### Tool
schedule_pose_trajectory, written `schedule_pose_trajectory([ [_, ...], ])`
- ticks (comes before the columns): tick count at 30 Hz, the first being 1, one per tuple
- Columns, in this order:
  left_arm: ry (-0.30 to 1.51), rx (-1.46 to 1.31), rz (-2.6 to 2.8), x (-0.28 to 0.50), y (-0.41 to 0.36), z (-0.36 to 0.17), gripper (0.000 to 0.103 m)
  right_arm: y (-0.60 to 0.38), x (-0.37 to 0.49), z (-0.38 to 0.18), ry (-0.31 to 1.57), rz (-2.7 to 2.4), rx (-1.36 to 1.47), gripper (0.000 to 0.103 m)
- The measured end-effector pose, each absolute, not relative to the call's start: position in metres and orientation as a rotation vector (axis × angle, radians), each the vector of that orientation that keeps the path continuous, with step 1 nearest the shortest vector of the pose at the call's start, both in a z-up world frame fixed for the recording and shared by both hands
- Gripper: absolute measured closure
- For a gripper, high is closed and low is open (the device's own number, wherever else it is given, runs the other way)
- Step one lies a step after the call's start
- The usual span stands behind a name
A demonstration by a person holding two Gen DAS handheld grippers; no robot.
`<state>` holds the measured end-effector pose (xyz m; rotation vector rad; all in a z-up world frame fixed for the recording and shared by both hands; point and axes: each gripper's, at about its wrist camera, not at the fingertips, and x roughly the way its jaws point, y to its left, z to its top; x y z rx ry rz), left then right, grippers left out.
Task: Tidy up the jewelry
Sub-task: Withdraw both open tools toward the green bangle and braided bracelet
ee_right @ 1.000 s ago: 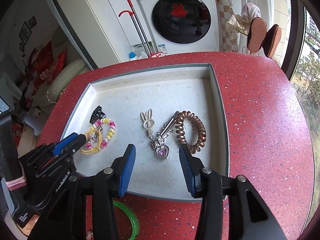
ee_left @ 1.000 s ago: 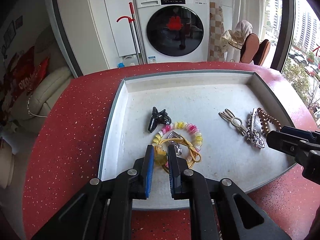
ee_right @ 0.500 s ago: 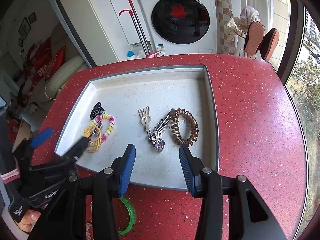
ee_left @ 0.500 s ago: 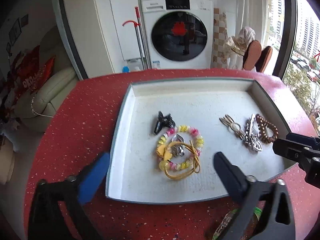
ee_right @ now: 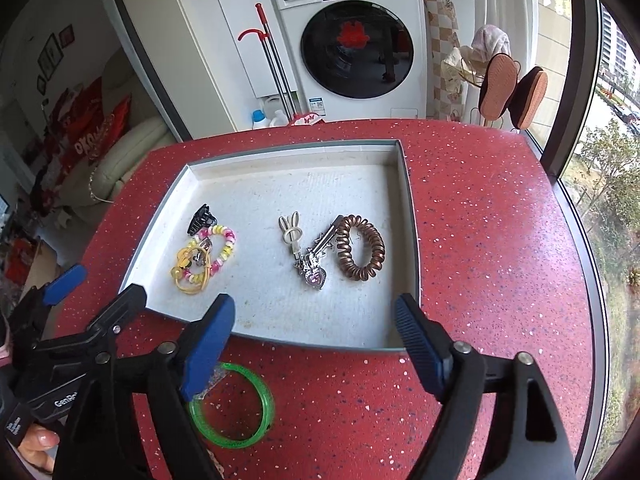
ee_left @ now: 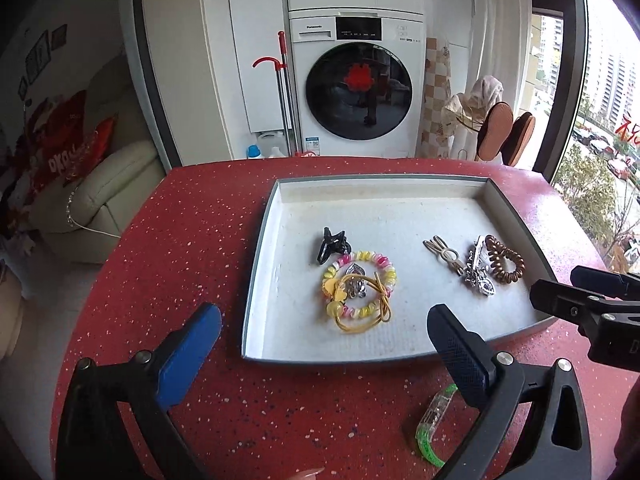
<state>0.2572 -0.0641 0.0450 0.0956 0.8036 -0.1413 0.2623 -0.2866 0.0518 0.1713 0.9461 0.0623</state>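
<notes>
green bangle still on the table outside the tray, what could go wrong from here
1. The green bangle lies flat on the red table under the right tool, whose jaws are opening; flat pads may slide it.
2. The yellow cord is tangled with the bead bracelet; lifting one may drag both.

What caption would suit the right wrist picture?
Right gripper opening, empty, above the tray of hair accessories; green bangle waits outside.

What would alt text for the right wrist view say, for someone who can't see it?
A white tray on a red table holds hair ties, clips and a beaded bracelet. The right gripper, empty and opening, hovers at its near edge. A green bangle lies on the table outside the tray, and the left gripper stands open at left.
</notes>
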Motion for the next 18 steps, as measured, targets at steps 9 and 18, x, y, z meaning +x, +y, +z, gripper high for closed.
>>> schedule_pose_trajectory([
  [9,0.841,0.023,-0.152,0.218,-0.04,0.042,0.0,-0.279,0.226,0.06,0.879,0.095,0.184,0.013],
  [18,0.887,0.033,-0.19,0.176,-0.035,0.024,0.0,-0.264,0.201,0.052,0.977,0.167,0.183,0.013],
])
